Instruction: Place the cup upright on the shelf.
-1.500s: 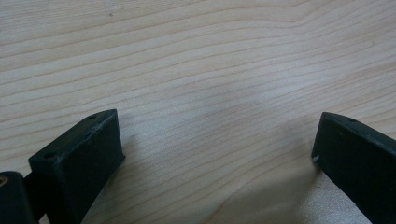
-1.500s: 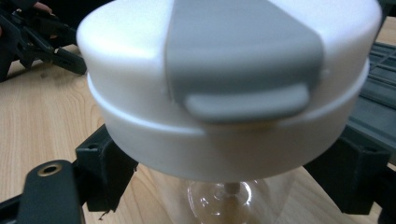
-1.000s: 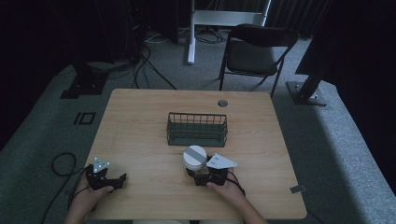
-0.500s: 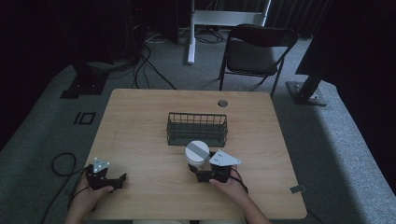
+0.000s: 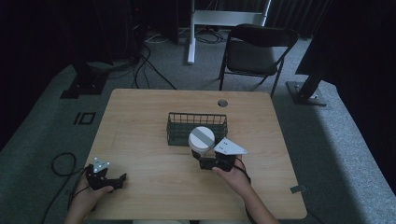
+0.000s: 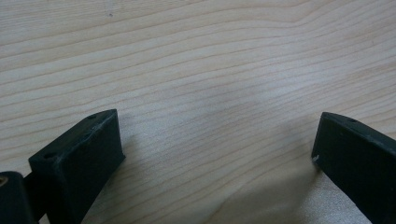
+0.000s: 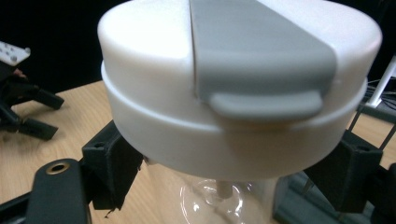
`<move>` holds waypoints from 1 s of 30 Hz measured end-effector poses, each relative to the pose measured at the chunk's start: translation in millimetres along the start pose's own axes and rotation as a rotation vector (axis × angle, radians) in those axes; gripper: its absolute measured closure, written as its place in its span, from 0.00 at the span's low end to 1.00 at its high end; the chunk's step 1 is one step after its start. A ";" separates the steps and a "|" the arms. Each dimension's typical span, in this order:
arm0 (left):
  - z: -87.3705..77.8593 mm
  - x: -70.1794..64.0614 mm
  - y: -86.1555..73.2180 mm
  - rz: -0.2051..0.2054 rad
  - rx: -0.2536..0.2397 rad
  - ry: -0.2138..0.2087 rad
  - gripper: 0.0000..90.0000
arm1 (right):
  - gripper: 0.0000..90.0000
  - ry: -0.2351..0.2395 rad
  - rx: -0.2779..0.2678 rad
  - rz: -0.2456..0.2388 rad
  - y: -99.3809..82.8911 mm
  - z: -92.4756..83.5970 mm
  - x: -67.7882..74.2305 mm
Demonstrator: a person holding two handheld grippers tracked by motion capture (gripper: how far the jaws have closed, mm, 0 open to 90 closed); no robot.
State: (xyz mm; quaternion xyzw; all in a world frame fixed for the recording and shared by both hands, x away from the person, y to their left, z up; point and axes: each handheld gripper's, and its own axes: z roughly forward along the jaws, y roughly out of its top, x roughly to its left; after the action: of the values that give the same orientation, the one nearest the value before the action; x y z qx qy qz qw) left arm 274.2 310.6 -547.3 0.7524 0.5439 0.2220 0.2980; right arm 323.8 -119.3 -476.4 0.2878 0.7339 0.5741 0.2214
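Wooden table (image 5: 140, 121), largest thing in frame, bearing all the rest. Wire basket (image 5: 197, 128) standing near table centre, dark mesh, seemingly empty. Folding chair (image 5: 254, 51) beyond the table's far edge, well apart from the basket.

Jar (image 5: 201, 140) with white lid and grey flip tab, clear body, just in front of the basket's near wall, apparently lifted off the table and tilted a little; overlapping the basket rim from above, contact not certain. In the right gripper view, lid (image 7: 238, 79) large and close, clear glass body below it.

Right gripper (image 5: 208, 161) clamped on the jar's clear body just under the lid, one black jaw either side. Right hand (image 5: 233, 175) behind it, forearm coming from the table's near edge toward the basket.

Left gripper (image 5: 122, 179) at the near left corner, well apart from the basket, jaws spread, nothing between them but bare wood (image 6: 210, 93). Left hand (image 5: 86, 196) resting low.

Step judged: carrying jar toward basket. Next move likely: raise over the near wall, lower inside, release. Risk: base catching the rim.
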 end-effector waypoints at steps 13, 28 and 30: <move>0.0 0.0 0.0 0.001 0.000 0.001 0.02 | 0.21 -0.030 -0.032 0.003 28.8 12.1 -14.7; 0.0 -0.1 0.0 -0.001 0.000 0.000 0.02 | 0.21 -0.127 -0.046 0.043 57.1 34.5 -35.1; -0.1 0.0 0.0 0.000 0.001 0.000 0.02 | 0.21 -0.164 -0.044 0.040 58.5 38.2 -36.5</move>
State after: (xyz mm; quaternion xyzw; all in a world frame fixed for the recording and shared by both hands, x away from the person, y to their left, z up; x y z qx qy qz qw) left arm 274.2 310.6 -547.2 0.7528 0.5438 0.2217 0.2975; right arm 385.6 -106.5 -429.1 0.3435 0.6947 0.5689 0.2753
